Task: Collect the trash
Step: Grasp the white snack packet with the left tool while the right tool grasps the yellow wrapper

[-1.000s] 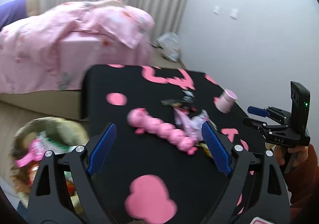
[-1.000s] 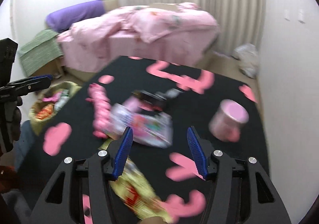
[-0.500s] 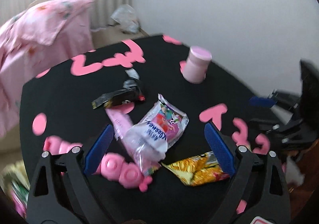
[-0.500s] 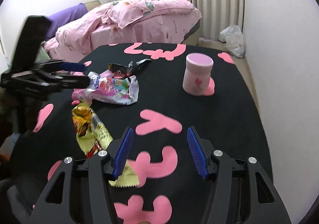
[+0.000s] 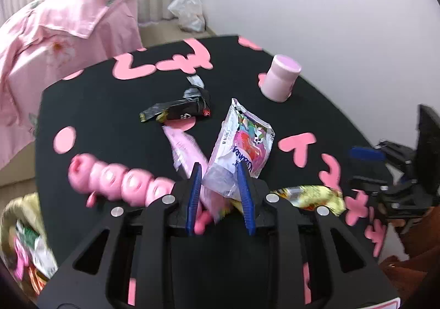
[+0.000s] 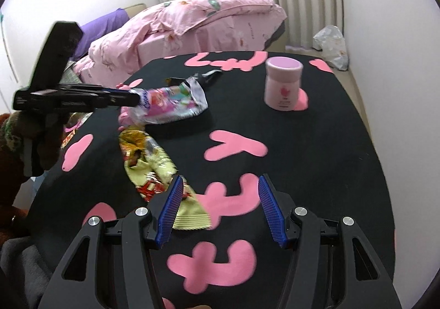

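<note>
My left gripper (image 5: pixel 220 171) is shut on the near end of a colourful snack wrapper (image 5: pixel 242 144), held just above the black table with pink shapes (image 5: pixel 104 105); the wrapper also shows in the right wrist view (image 6: pixel 170 105). A yellow wrapper (image 6: pixel 154 168) lies beside it, just ahead of my right gripper (image 6: pixel 220 199), which is open and empty. A black wrapper (image 5: pixel 178 111) and a pink wrapper (image 5: pixel 187 149) lie further in.
A pink jar (image 6: pixel 283 86) stands at the far right of the table. A pink beaded toy (image 5: pixel 118 179) lies at the left. A basket with trash (image 5: pixel 22 237) sits on the floor at the left. A pink bed (image 6: pixel 198 20) is behind.
My left gripper has closed on the colourful wrapper and lifted its end. My right gripper has shifted slightly toward the yellow wrapper and stays open.
</note>
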Demonstrator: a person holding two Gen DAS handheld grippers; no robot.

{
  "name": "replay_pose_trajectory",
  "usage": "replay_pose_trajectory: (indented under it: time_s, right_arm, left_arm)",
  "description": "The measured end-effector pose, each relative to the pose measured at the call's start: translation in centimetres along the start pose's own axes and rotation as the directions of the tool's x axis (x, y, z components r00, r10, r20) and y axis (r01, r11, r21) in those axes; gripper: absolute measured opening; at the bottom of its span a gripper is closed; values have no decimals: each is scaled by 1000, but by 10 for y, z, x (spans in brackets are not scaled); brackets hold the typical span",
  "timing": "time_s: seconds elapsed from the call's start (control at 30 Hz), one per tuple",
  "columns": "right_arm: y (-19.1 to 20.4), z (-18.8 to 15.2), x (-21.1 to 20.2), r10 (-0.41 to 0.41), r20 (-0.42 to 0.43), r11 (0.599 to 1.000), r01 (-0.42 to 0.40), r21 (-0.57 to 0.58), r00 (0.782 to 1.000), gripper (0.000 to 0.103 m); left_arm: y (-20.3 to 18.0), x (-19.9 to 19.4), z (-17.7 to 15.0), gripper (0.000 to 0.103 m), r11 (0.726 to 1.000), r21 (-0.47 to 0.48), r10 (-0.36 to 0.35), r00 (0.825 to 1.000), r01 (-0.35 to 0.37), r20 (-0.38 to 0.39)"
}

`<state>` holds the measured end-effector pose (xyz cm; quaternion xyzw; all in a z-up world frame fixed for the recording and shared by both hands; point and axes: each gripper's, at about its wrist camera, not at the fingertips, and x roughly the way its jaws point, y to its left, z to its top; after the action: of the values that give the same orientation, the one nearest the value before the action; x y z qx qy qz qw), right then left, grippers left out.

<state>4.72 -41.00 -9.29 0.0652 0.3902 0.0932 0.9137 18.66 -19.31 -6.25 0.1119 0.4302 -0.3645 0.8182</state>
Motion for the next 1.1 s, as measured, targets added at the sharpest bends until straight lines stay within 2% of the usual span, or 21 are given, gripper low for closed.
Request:
replay_pose_trajectory:
  time_s: [0.1,0.2,0.37,0.43,0.47,0.53,0.6,0.7,0.8,0.97,1.03,1.1]
  right_arm:
    - [12,4,4,25,-7,999,-25,-33,1000,54]
    - [24,9,12,54,-25,997,-56,-59,998,54]
    - [38,6,34,98,-126,995,-102,-24,987,54]
    - [48,-2,40,121,-165,992,-123,1,979,54]
    - [52,-3,41,142,-174,990,-144,1,974,54]
    - [69,-7,37,178,-192,982,-187,-31,965,54]
    - [84,-9,30,132,-185,982,-154,-108,974,54]
    - [99,-8,18,23,-138,972,-54,-228,990,54]
    - [101,0,10,5,-86,966,-27,-255,996,54]
    - [87,17,22,36,-72,980,-49,-191,997,54]
    - [82,20,34,40,-101,984,-57,-168,994,50]
    - [83,20,43,49,-133,984,-71,-163,990,34]
  left_arm:
    - [5,-25,-17,26,999,-48,16,1000,-15,16]
    - [22,-43,-40,26,989,-146,21,1000,-20,1]
    - [51,-60,-82,27,949,-307,62,998,-67,-26]
    - [53,-62,-93,33,945,-321,52,998,-58,-27]
    - [52,-62,-99,39,949,-312,30,999,-41,-40]
    - [44,-59,-104,43,963,-270,-6,998,-11,-62]
    - [34,-60,-108,45,975,-221,-29,997,12,-71]
    - [24,-66,-109,52,983,-185,-28,998,19,-51]
    - [29,-76,-109,57,979,-204,-19,1000,18,-2]
    - [48,-83,-107,63,954,-300,-5,998,24,63]
    - [52,-82,-106,65,942,-332,-13,997,36,73]
    - [52,-79,-105,69,939,-340,-29,997,50,67]
